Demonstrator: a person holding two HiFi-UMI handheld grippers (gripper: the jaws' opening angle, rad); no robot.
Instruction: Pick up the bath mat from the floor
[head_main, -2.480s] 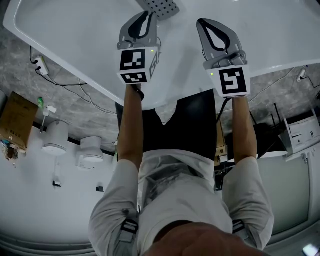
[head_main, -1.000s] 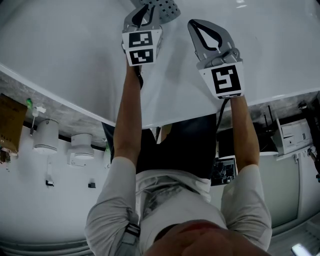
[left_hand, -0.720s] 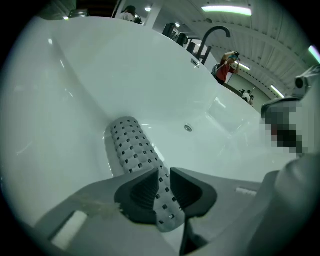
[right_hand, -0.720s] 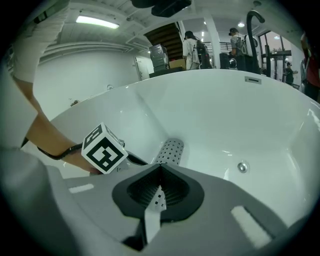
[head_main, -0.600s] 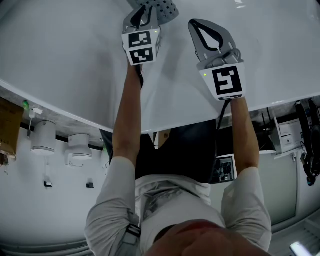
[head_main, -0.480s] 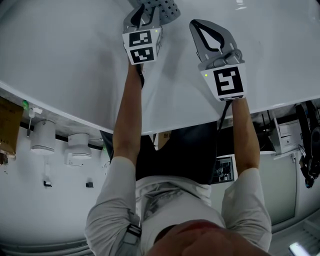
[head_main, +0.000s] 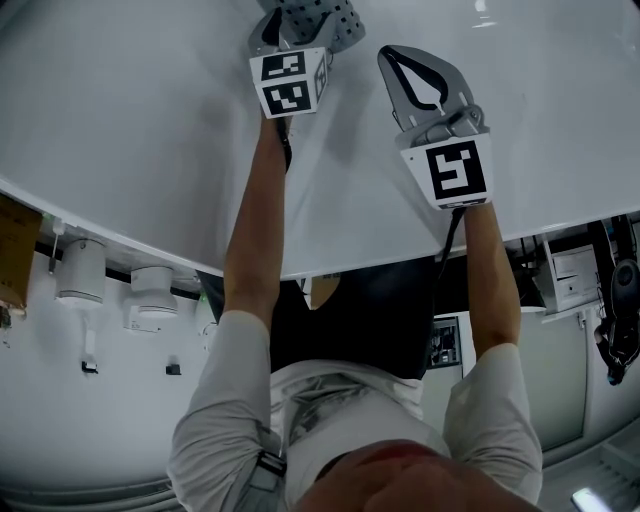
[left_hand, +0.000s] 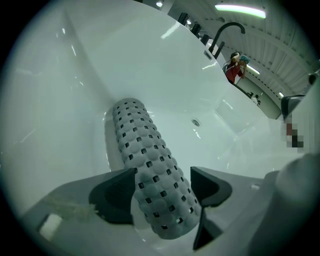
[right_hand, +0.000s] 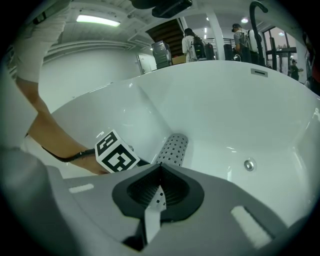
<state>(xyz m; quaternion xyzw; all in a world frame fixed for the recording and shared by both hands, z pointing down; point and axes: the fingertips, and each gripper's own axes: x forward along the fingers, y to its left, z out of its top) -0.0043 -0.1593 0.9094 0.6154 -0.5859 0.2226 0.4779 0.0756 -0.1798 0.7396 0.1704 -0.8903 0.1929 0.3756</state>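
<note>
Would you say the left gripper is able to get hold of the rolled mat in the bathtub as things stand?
Probably yes. The left gripper straddles the near end of the rolled mat; its fingers have just been opening, stand on either side, and nothing else lies between them.

**A:** Where does the head view look from?

**B:** From above the person's arms, steeply down into the white bathtub. The left gripper and right gripper sit far off, at the top edge.

**A:** And the left gripper view?

**B:** It looks along that gripper's jaws, which have just been opening, down the bathtub's slope. The rolled mat lies between them, very near.

**A:** The right gripper view?

**B:** It looks from behind its closed jaws, across the bathtub, from farther back.

**A:** What do they share?

**B:** All three show the mat and bathtub. Both gripper views catch the drain. The head view and right gripper view share the left gripper's marker cube.
</note>
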